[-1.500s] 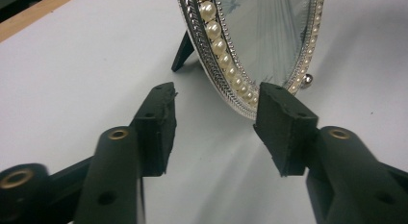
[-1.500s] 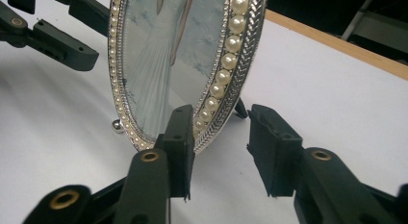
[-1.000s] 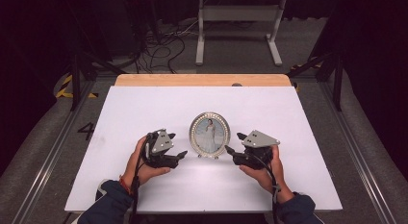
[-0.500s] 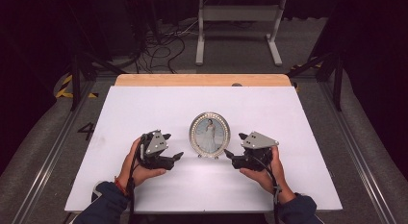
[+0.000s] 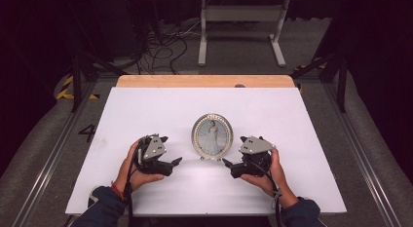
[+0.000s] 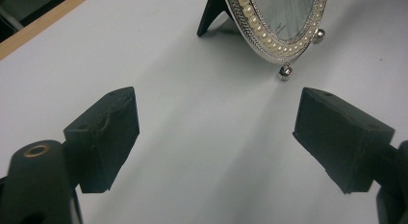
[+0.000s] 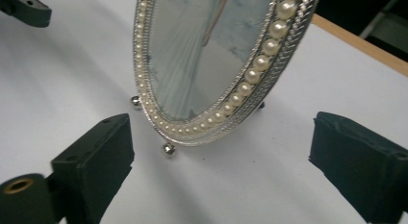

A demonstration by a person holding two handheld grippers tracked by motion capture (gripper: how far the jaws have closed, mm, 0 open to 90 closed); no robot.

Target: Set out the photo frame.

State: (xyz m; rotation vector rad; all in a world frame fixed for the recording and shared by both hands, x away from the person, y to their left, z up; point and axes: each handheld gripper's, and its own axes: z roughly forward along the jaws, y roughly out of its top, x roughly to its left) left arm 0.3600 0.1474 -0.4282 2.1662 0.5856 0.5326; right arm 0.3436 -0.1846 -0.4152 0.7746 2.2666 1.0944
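An oval silver picture frame (image 5: 212, 136) edged with pearls stands upright on the white table (image 5: 160, 110), holding a photo of a figure in a pale dress. My left gripper (image 5: 176, 162) lies to its left, pointing at it and a little apart. Its jaws have just been opening and are wide apart over bare table (image 6: 216, 137), with the frame (image 6: 279, 27) ahead. My right gripper (image 5: 227, 163) sits close on the frame's right side. Its jaws have also just been opening. The frame's lower rim (image 7: 202, 123) stands just beyond the gap (image 7: 221, 156), untouched by the pads.
A wooden strip (image 5: 204, 81) borders the table's far edge. Beyond it on the floor are cables (image 5: 160, 47) and a white metal stand (image 5: 241, 22). Metal rails run along both sides of the table. The other gripper's jaw (image 7: 24, 10) shows past the frame.
The left gripper has drawn back a little to the left, away from the frame. Both pairs of jaws stand wider. The frame and the right hand have not moved.
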